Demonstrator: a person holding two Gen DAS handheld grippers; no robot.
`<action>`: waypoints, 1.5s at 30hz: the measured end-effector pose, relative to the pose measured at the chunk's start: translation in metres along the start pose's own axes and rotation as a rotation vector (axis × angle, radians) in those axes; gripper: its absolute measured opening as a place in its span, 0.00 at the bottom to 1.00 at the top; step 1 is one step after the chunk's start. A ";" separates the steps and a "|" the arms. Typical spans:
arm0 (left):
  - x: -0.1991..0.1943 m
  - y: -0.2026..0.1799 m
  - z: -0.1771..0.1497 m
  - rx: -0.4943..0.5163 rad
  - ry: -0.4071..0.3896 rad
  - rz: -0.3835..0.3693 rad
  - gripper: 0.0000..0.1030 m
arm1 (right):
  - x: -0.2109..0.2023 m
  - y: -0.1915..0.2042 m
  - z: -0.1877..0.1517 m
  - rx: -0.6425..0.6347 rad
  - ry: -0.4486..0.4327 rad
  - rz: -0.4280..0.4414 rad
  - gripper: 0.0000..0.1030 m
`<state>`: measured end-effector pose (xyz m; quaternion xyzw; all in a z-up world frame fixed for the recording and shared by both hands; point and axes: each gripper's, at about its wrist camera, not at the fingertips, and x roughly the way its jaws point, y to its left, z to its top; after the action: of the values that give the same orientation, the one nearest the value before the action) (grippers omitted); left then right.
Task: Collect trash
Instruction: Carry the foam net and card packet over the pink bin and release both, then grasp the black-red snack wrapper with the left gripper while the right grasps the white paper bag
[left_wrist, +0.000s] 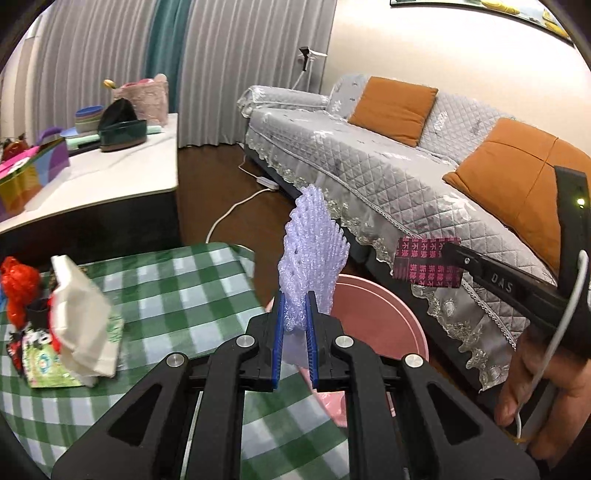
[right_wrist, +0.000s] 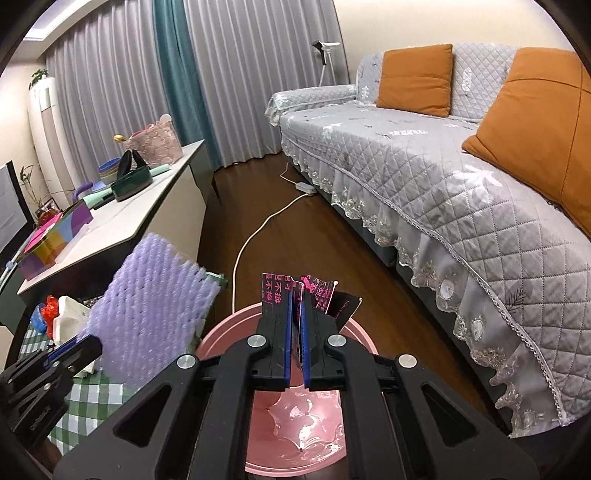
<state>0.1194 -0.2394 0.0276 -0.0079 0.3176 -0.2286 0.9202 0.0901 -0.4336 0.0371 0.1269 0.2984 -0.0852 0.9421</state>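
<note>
Beside the checked surface (left_wrist: 177, 295), left wrist view: left claw (left_wrist: 295, 317) clenched on foam net (left_wrist: 314, 251), held upright above pink bin (left_wrist: 376, 317); right claw (left_wrist: 448, 251) pinches dark wrapper (left_wrist: 424, 262). Right wrist view: right claw (right_wrist: 296, 306) grips wrapper (right_wrist: 291, 291) over bin (right_wrist: 221, 336); foam net (right_wrist: 151, 314) at left.

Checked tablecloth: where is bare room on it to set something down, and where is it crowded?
The checked tablecloth lies bare from the tissue pack across to its edge by the pink bin. Its far left is crowded: red bag, tissue pack and flat packets. The white table behind has a bare near corner.
</note>
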 end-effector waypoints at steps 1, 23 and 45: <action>0.004 -0.002 0.000 0.001 0.004 -0.003 0.11 | 0.001 -0.001 0.000 0.001 0.003 -0.001 0.05; 0.044 -0.001 -0.003 -0.031 0.069 -0.039 0.32 | 0.015 -0.019 -0.003 0.071 0.037 -0.050 0.47; -0.093 0.094 -0.024 -0.076 -0.073 0.176 0.42 | -0.028 0.125 0.000 -0.048 -0.064 0.215 0.66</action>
<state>0.0801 -0.1124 0.0479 -0.0230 0.2918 -0.1343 0.9467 0.0967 -0.3123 0.0767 0.1326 0.2545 0.0194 0.9577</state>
